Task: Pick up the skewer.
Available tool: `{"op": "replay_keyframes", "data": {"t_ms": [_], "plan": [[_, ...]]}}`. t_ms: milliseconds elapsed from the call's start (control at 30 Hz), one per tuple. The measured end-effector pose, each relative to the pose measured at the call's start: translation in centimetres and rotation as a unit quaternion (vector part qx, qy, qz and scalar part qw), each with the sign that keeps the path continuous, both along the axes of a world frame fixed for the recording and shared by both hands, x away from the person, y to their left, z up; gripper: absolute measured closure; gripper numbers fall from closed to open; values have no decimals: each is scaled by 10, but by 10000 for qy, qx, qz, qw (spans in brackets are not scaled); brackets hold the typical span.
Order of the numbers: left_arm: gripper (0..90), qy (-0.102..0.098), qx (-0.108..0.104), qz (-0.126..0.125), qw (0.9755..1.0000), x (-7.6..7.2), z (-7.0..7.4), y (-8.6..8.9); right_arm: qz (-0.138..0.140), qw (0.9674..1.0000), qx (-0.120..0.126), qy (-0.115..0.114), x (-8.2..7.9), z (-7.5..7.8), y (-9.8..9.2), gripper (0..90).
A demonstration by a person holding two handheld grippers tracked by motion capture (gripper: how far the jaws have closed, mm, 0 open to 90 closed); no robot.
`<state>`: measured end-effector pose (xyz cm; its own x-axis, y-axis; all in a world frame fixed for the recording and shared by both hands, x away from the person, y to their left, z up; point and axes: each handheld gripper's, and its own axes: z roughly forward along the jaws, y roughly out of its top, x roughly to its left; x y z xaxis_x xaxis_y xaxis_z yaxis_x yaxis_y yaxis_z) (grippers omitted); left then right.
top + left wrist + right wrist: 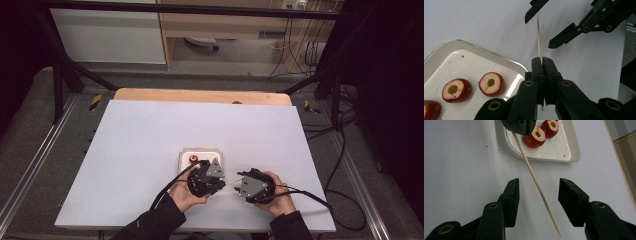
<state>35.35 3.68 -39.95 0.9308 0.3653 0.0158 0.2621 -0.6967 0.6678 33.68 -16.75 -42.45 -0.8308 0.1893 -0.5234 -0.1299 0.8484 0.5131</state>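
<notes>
Left gripper (542,61) clamps the wooden skewer (535,182), jaws fully closed on it. Right gripper (539,188) stands half-open, skewer between its jaws untouched. Cored red fruit slices (491,84) lie on the white tray (439,53).

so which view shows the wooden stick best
The right gripper view: the stick runs nearly full length between the right gripper's open jaws. The left gripper view shows a shorter stretch clamped in the left gripper. The high view barely shows it.
</notes>
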Motion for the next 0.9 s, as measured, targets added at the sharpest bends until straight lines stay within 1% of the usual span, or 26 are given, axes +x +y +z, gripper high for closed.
{"op": "replay_keyframes", "data": {"t_ms": [67, 100, 133, 200, 267, 300, 333, 367, 400, 433, 467, 567, 633, 667, 700, 833, 900], "plan": [[886, 7, 19, -25, 10000, 0, 0, -1, 95, 9997, -152, -189, 0, 0, 2, 549], [886, 15, 28, -30, 10000, 0, -1, -1, 199, 9994, -207, -171, 0, 1, 3, 566], [886, 26, 31, -33, 10000, 0, -1, -1, 249, 9991, -254, -249, 0, 1, 5, 579], [886, 33, 5, -9, 10000, -1, -1, -1, 361, 9984, -328, -302, 1, 2, 8, 609], [886, 40, -2, -20, 10000, -1, -1, -1, 425, 9977, -423, -317, 2, 2, 10, 638], [886, 37, 6, -26, 10000, -1, -1, 0, 502, 9972, -480, -285, 2, 2, 11, 656], [886, 41, 6, -30, 10000, -1, 0, 1, 532, 9971, -488, -240, 1, 1, 12, 673], [886, 49, -6, -30, 10000, 0, 0, 1, 638, 9951, -637, -409, 3, 1, 13, 696], [886, 45, -4, -37, 10000, 0, 0, 2, 680, 9948, -668, -364, 3, 1, 14, 720], [886, 44, 6, -42, 10000, 0, 0, 2, 740, 9935, -743, -439, 4, 1, 15, 736], [886, 40, 14, -59, 10000, -1, 1, 3, 772, 9928, -802, -436, 4, 1, 15, 752], [886, 55, 1, -63, 10000, -1, 0, 5, 870, 9915, -879, -403, 3, 1, 18, 790], [886, 63, 20, -71, 10000, -1, 0, 6, 904, 9906, -944, -413, 3, 0, 18, 814], [886, 67, -8, -60, 10000, -1, 0, 7, 924, 9898, -988, -436, 3, 0, 18, 826], [886, 72, -8, -58, 10000, -1, 0, 7, 910, 9898, -1010, -430, 3, 0, 18, 837], [886, 81, 20, -81, 9999, -1, -1, 9, 1018, 9869, -1146, -498, 2, -1, 19, 874], [886, 80, 35, -91, 9999, -1, -1, 9, 1097, 9845, -1249, -568, 2, -1, 20, 883]]}}
